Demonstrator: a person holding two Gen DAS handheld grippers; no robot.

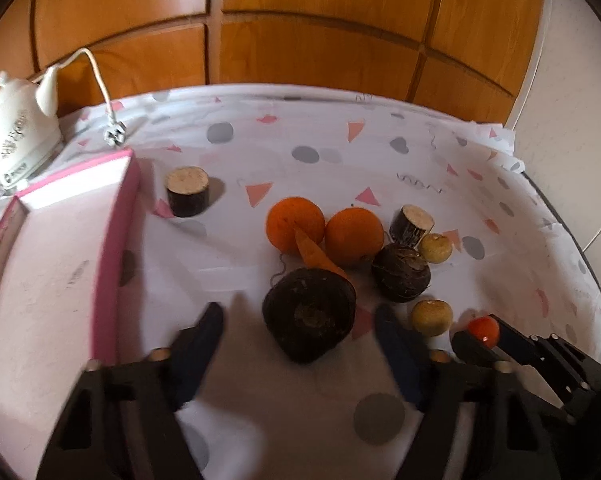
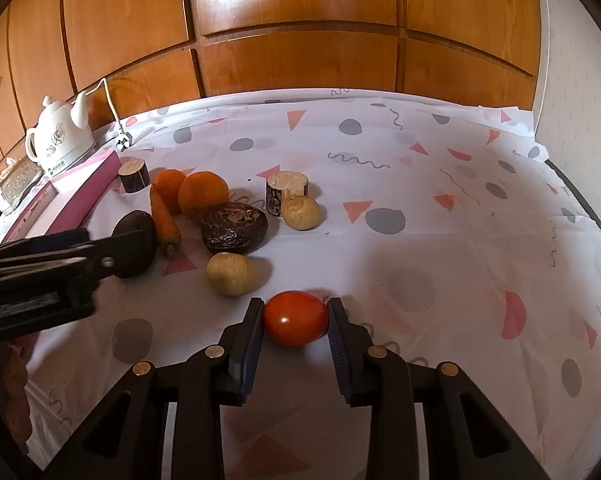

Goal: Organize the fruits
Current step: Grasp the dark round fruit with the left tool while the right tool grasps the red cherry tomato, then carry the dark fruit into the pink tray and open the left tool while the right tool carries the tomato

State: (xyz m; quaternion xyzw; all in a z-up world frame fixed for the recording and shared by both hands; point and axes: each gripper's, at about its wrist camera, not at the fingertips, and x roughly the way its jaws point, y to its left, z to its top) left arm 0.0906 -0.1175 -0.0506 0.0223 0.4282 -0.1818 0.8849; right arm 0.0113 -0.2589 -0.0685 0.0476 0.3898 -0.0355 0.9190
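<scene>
Progress: early, pink box [image 1: 60, 248] at table's left edge looks empty | right gripper [image 2: 296, 314] closing around red tomato [image 2: 296, 317], near edge | left gripper [image 1: 300, 320] wide open, straddling dark fruit [image 1: 308, 314] mid-table | oranges [image 1: 324, 228] unsorted.

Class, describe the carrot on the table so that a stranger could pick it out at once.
Start at the pink box on the patterned tablecloth; to its right sits a cluster of produce. The carrot lies there, leaning against the two oranges. It is the only long, tapered piece among round ones.
</scene>
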